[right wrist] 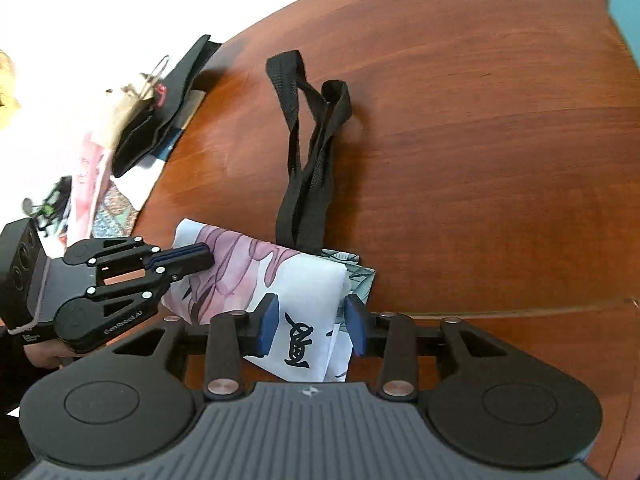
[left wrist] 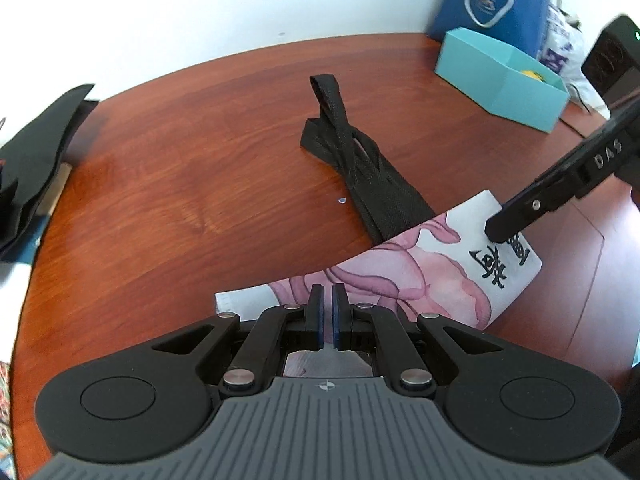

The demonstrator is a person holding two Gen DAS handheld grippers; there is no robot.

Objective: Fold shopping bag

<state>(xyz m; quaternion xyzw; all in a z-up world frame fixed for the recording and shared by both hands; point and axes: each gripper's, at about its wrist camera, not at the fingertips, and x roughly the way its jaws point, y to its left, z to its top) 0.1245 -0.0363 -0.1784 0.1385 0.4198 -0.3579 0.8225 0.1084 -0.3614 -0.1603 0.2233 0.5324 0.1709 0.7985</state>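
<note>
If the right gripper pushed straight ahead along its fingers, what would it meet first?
The right gripper would meet the folded shopping bag first; the cloth already lies between its open fingers. Its black handles lie farther on.

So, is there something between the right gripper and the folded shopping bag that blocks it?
Nothing visible does. The right gripper already straddles the folded end of the shopping bag, one blue pad on each side, not pressing it. The left gripper rests on the bag's other end, clear of that spot.

A: Where do the views sit?
B: Each rides its own gripper, angled down, close over the counter [left wrist: 200,152].
A: Shared ground?
B: The folded bag [left wrist: 440,276] and its black straps [right wrist: 308,168], seen from opposite ends.
</note>
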